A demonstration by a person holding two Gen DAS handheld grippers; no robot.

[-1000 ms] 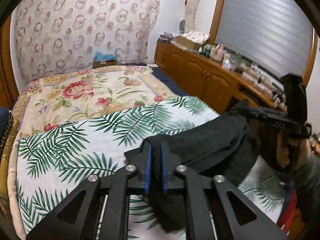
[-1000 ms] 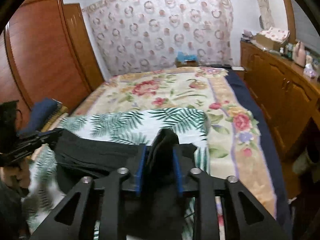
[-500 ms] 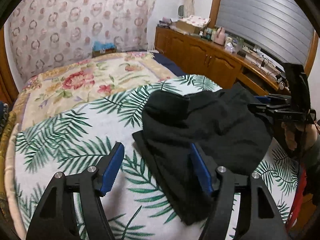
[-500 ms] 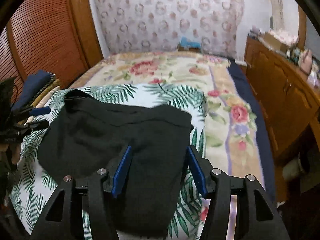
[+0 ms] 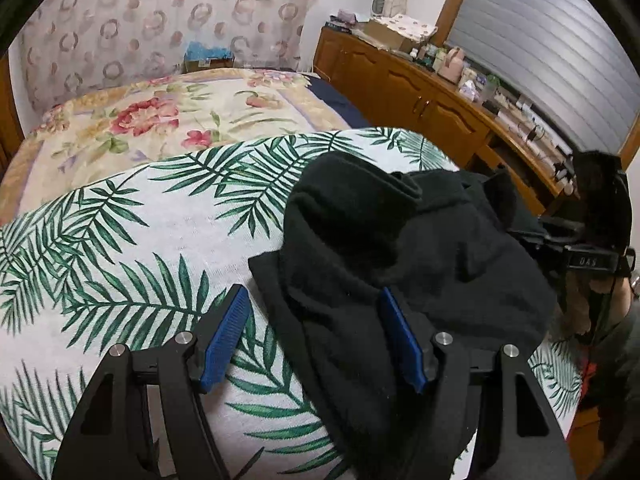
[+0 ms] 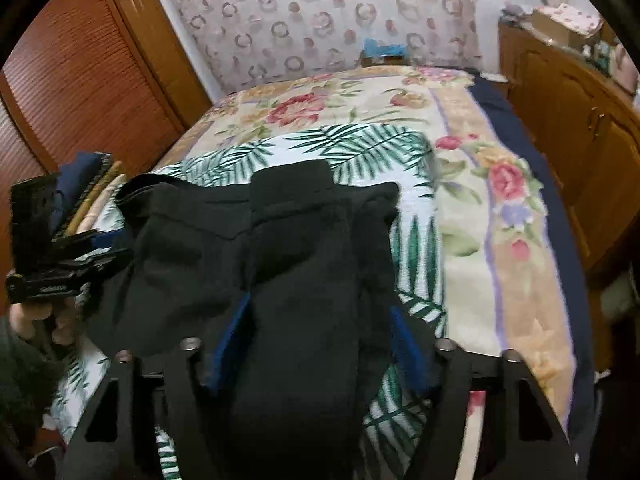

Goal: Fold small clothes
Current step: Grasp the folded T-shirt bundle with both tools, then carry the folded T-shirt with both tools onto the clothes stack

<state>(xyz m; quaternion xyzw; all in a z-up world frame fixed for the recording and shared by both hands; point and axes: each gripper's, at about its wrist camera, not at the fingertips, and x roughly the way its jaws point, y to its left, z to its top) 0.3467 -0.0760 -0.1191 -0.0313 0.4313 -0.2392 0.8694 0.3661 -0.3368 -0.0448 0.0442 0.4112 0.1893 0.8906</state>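
Note:
A black garment (image 5: 420, 248) lies crumpled in loose folds on the palm-leaf cloth (image 5: 132, 240) spread over the bed. My left gripper (image 5: 316, 332) is open at the garment's near left edge: one blue pad is over the leaf print, the other rests against the black fabric. In the right wrist view a thick fold of the garment (image 6: 280, 248) runs between the pads of my right gripper (image 6: 320, 340). Its jaws are closing and the pads do not visibly pinch the cloth. Each gripper also shows at the other view's edge, right gripper (image 5: 592, 256) and left gripper (image 6: 52, 272).
A floral bedspread (image 6: 500, 216) covers the bed beyond the leaf cloth. A wooden cabinet (image 5: 420, 96) with clutter on top runs along the right side. Louvred wardrobe doors (image 6: 80, 80) stand on the left, with stacked folded textiles (image 6: 92, 188) beside them. A blue box (image 5: 208, 54) sits at the far wall.
Both grippers were shut on the lifted garment. They opened and let it drop onto the leaf cloth, then sank toward it. The right jaws have narrowed a little since half a second ago.

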